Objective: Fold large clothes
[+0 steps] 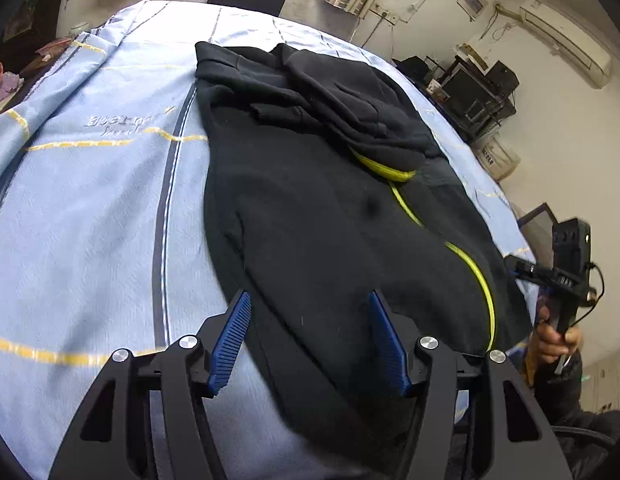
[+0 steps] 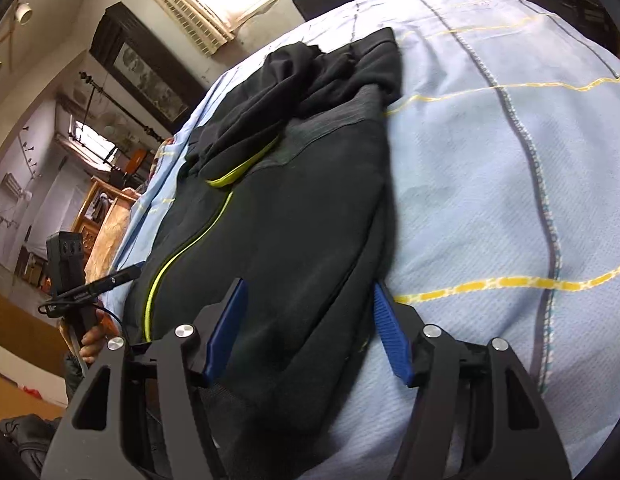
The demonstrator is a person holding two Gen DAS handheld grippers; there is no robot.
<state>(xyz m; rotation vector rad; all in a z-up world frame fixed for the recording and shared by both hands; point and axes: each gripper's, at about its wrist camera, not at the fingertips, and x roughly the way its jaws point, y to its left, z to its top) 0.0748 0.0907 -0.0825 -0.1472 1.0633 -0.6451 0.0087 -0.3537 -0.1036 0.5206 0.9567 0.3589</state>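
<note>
Black jacket [image 1: 310,216] with yellow zipper [image 1: 482,280], spread lengthwise along the middle of a table under a light blue sheet [image 1: 89,208]. Left claw [image 1: 310,304] and right claw [image 2: 307,292] both open, empty, over the jacket's near hem by the near edge.

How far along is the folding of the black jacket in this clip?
Partly done. The black jacket lies lengthwise on the blue sheet, its sleeves and hood already bunched onto the upper body. In hand: nothing; the left tongs and right tongs stand open over the near hem, gripping no cloth. Left: the long body looks unfolded, so at least one fold remains.
</note>
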